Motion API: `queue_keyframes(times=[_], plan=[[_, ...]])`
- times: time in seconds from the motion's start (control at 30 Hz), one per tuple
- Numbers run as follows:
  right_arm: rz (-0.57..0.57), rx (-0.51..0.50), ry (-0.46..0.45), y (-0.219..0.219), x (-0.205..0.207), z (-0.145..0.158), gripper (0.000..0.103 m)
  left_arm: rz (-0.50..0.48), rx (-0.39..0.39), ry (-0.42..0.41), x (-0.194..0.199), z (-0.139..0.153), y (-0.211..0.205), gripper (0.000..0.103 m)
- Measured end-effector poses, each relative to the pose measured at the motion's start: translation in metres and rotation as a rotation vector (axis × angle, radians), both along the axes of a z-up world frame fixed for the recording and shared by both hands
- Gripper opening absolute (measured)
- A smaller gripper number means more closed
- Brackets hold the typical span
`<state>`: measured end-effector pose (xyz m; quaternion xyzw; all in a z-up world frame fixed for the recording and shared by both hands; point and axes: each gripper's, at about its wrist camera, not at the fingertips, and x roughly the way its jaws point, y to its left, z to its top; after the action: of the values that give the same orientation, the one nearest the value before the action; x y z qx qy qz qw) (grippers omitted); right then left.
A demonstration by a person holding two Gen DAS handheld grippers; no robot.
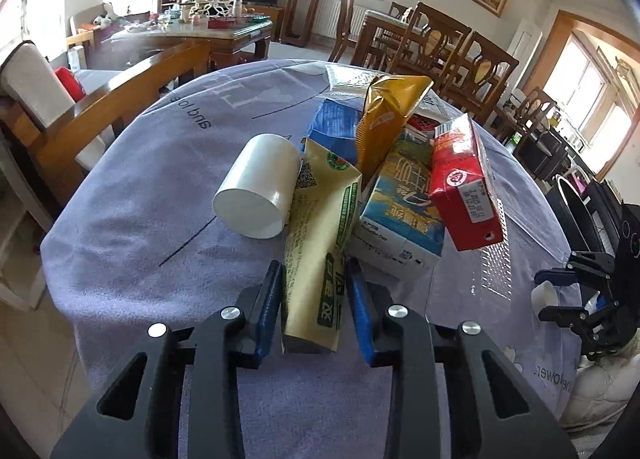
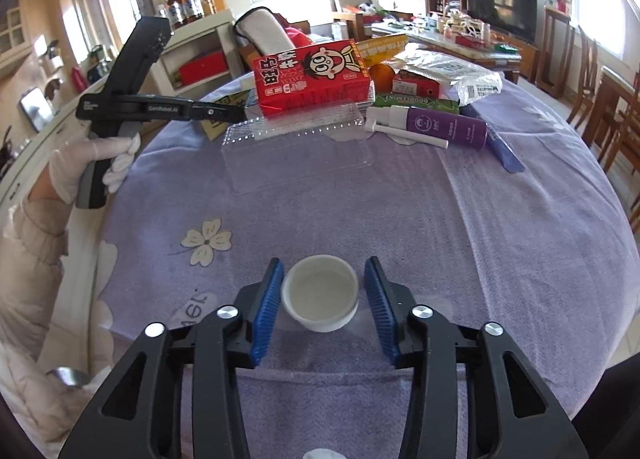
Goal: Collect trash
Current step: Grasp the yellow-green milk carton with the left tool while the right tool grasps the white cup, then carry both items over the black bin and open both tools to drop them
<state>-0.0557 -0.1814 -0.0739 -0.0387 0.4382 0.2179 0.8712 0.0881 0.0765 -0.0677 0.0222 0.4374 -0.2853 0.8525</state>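
- Now the left gripper [image 1: 312,279] has its blue jaws on either side of a cream-and-green carton [image 1: 320,243] that lies flat on the lavender-covered counter [image 1: 140,227]; both pads touch the carton's sides, so it is grasped.
- Just beside that carton, on its left, a white paper cup [image 1: 258,187] lies on its side with its base toward the camera.
- To the carton's right a blue-and-yellow milk carton [image 1: 400,211] lies flat, and a red drink box [image 1: 466,187] leans tilted over it.
- Behind these a yellow snack bag [image 1: 384,123] stands up, with a blue packet [image 1: 332,123] beside it.
- Seen from the right wrist, the right gripper [image 2: 324,291] straddles a small white cup [image 2: 320,293] that stands upright near the counter's front edge.
- Its left pad sits against the cup's rim while the right pad stands a little apart, so the jaws are not clenched on it.
- Farther back, a clear plastic tray [image 2: 300,151] lies under the red box; near them are a purple bottle [image 2: 444,127], a green gum pack [image 2: 416,101], an orange [image 2: 382,75] and a silver foil bag [image 2: 452,71].
- At the left, a gloved hand [image 2: 96,167] holds the other gripper's handle.
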Motion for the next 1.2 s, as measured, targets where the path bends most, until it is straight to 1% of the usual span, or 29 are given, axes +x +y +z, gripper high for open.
queue_keyframes(times=[0.07,0.1,0.23,0.37,0.53,0.7,0.8,0.9,1.07,1.2], plan=[[0.004,-0.016,-0.011,0.001,-0.002,0.0,0.038,0.023,0.022,-0.022,-0.001,0.002,0.0,0.024],[0.005,-0.023,-0.015,0.002,-0.003,0.001,0.038,0.031,0.031,-0.027,-0.001,0.001,0.001,0.024],[0.004,-0.017,-0.015,0.001,-0.002,0.0,0.038,0.039,-0.012,-0.042,-0.007,0.006,0.009,0.022],[0.004,0.002,-0.02,-0.003,-0.001,0.005,0.038,0.039,-0.057,-0.083,-0.02,0.022,0.014,0.022],[0.002,0.038,-0.049,-0.015,-0.005,0.022,0.038,0.005,-0.106,-0.139,-0.046,0.05,0.007,0.022],[-0.022,0.081,-0.098,-0.041,-0.013,0.045,0.038,-0.07,-0.164,-0.182,-0.071,0.079,-0.018,0.023],[-0.058,0.101,-0.133,-0.066,-0.022,0.06,0.038,-0.138,-0.188,-0.193,-0.082,0.091,-0.05,0.023],[-0.116,0.111,-0.168,-0.099,-0.037,0.074,0.038,-0.224,-0.209,-0.2,-0.093,0.098,-0.094,0.023],[-0.256,0.129,-0.22,-0.173,-0.075,0.092,0.038,-0.397,-0.236,-0.185,-0.109,0.102,-0.193,0.023],[-0.411,0.128,-0.236,-0.243,-0.111,0.094,0.038,-0.541,-0.251,-0.135,-0.12,0.094,-0.275,0.023]])
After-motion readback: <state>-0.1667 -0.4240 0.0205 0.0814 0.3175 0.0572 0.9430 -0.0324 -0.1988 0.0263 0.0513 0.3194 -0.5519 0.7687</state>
